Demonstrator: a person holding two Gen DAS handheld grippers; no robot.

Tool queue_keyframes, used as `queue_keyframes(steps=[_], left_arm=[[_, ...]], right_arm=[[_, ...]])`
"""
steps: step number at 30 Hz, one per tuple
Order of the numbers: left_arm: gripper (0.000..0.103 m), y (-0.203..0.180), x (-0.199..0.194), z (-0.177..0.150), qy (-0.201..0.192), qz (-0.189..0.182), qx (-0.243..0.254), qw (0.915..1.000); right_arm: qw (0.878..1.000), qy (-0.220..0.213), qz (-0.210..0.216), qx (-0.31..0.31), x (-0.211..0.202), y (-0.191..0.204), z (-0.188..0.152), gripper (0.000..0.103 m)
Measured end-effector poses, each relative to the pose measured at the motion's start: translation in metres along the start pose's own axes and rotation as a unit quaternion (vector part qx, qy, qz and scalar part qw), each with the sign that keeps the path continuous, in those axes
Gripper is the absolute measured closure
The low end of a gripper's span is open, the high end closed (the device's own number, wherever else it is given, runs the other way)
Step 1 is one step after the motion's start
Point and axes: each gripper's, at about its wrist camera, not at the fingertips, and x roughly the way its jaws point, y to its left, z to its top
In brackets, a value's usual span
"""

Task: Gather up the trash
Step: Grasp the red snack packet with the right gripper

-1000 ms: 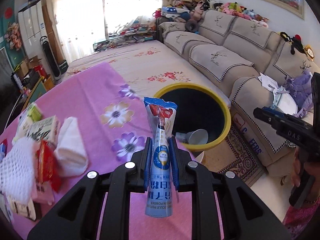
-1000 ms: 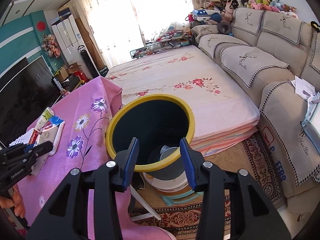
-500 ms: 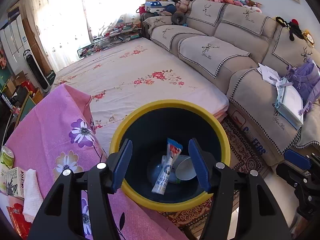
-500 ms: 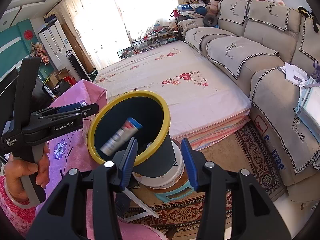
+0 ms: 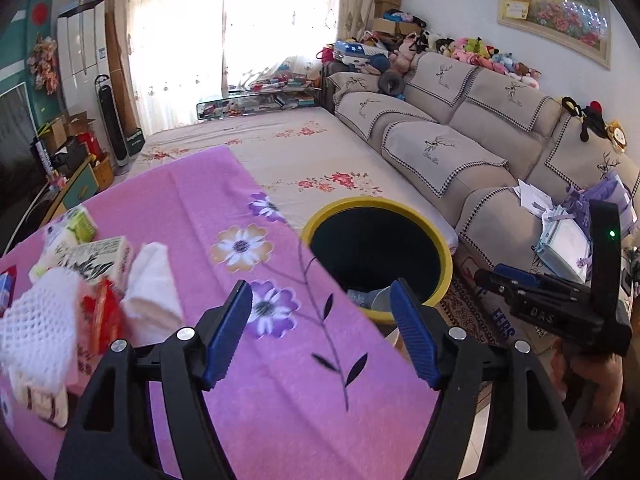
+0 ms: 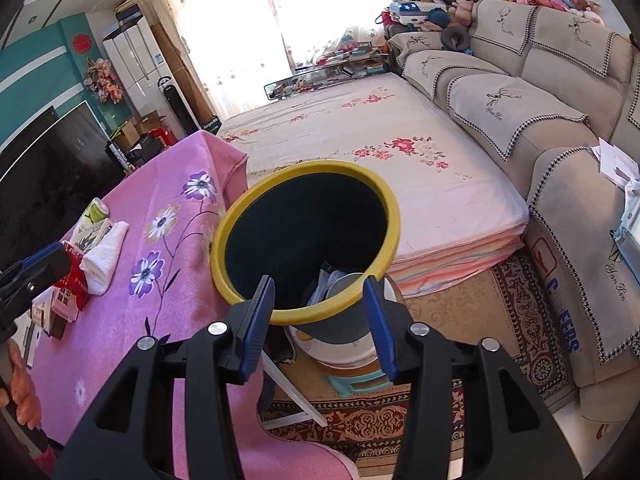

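Note:
My left gripper (image 5: 320, 312) hangs over the pink flowered tablecloth (image 5: 280, 380), its jaws opening with nothing between them. Left of it lies a heap of trash: a white foam net (image 5: 36, 320), a red packet (image 5: 104, 316), a folded white tissue (image 5: 152, 292) and a printed carton (image 5: 100, 260). The yellow-rimmed dark bin (image 5: 440, 248) stands beyond the table's edge, with dropped wrappers (image 6: 336, 284) at its bottom. My right gripper (image 6: 318, 304) hovers open over the bin's near rim (image 6: 304, 172) and does not press on it.
A low mattress with a floral sheet (image 6: 360, 128) lies behind the bin. A beige sofa (image 5: 460, 152) runs along the right. A patterned rug (image 6: 520, 312) and a white stool (image 6: 344, 352) under the bin sit on the floor. A person's hand (image 5: 592, 376) holds the right gripper.
The left gripper held a blue-and-white sachet, swung over the bin, opened and dropped it in. It has since come back over the table. The right gripper has barely shifted.

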Motion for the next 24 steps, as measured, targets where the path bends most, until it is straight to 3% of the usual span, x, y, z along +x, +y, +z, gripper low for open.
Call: queue_keyframes(steps=[6,11,19,24], left_arm=[[0.028,0.068,-0.073,-0.051,-0.013,0.053,-0.057,0.9969],[0.024,0.117,-0.121,-0.088,-0.028,0.117,-0.096,0.9881],[0.024,0.170,-0.157,-0.123,-0.034,0.149,-0.147,0.9773],[0.024,0.182,-0.165,-0.135,-0.033,0.148,-0.157,0.9760]], right_arm=[[0.997,0.018,0.052,-0.052,0.010,0.063,-0.002,0.058],[0.987,0.036,0.107,-0.118,0.021,0.139,-0.008,0.058],[0.959,0.065,0.203,-0.187,0.041,0.259,-0.015,0.058],[0.956,0.065,0.203,-0.202,0.051,0.305,-0.013,0.058]])
